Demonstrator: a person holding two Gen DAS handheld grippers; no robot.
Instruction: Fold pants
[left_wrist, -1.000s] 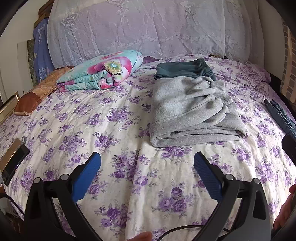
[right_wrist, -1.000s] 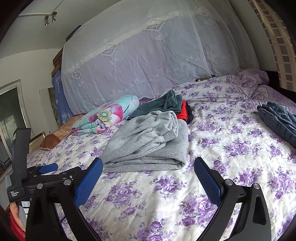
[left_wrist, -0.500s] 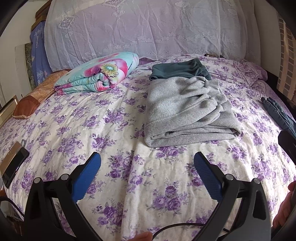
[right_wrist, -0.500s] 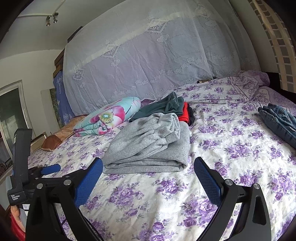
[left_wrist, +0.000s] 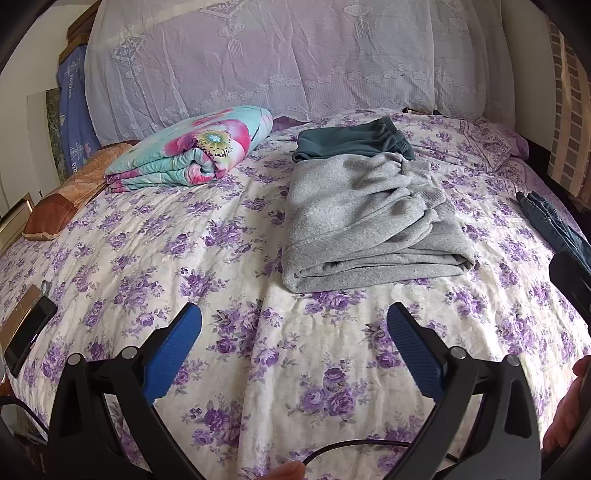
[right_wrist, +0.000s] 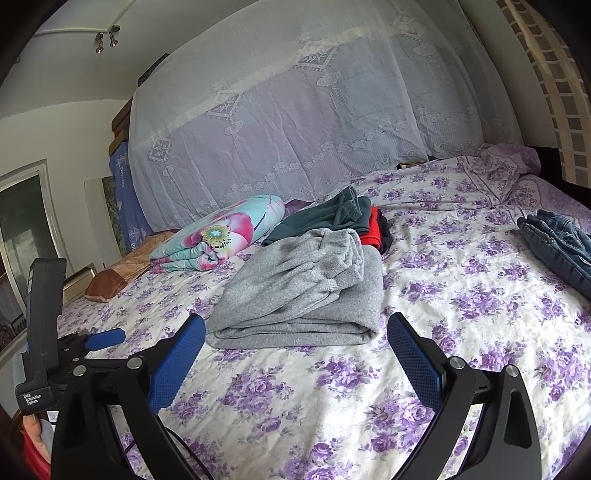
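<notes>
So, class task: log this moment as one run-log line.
left hand-held gripper: open, empty | right hand-held gripper: open, empty | folded grey fleece pants: on purple-flowered bedsheet, untouched

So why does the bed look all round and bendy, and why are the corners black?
Left wrist view: the fisheye lens bulges the flowered bedspread like a dome; the corners go black at the lens rim. The gray pants look sharp, softly lit by daylight. Right wrist view: same bending, the wall and lace cover curve; the jeans stretch near the edge.
</notes>
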